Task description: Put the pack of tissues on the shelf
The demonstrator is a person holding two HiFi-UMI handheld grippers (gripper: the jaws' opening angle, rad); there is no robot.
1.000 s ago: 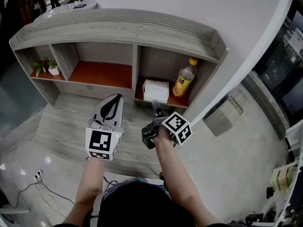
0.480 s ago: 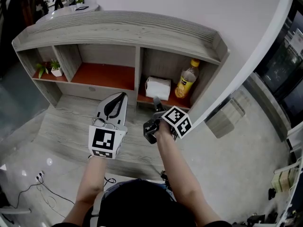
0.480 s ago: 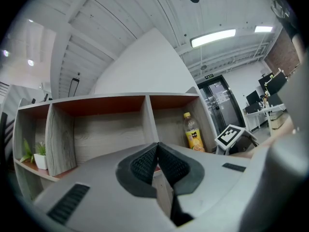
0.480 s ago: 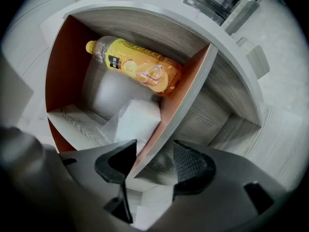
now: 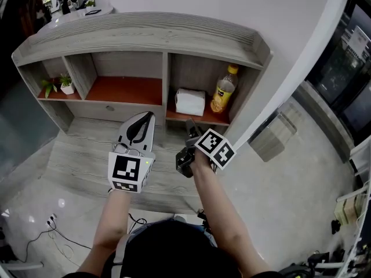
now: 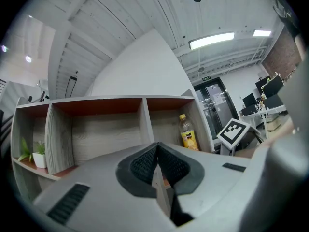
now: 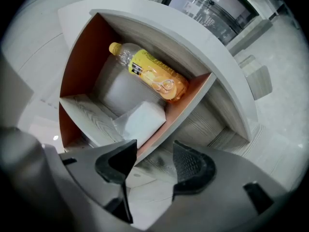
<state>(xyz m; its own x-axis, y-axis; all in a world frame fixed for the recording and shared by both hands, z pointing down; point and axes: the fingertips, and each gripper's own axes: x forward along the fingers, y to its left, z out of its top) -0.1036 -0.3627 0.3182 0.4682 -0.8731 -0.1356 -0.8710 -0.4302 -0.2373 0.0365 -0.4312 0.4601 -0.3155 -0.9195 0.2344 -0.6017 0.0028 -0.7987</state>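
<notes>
The white pack of tissues [image 5: 190, 102] [image 7: 141, 121] lies in the right compartment of the grey wooden shelf [image 5: 145, 33], on its orange floor beside a yellow drink bottle [image 5: 223, 90] [image 7: 152, 76]. My right gripper [image 5: 189, 128] [image 7: 153, 158] hangs in front of that compartment, clear of the pack, its jaws open with nothing between them. My left gripper [image 5: 141, 126] [image 6: 157, 166] is held over the desk facing the middle compartment, its pads pressed together and empty.
A small potted plant [image 5: 65, 83] [image 6: 37, 153] stands in the left compartment. The middle compartment [image 5: 124, 88] holds nothing. The grey desk top [image 5: 81, 155] runs below the shelf. A white wall [image 5: 301, 57] and tiled floor lie to the right.
My right gripper has drawn back slightly from the right compartment, leaving the pack on the shelf. The left gripper has barely moved.
</notes>
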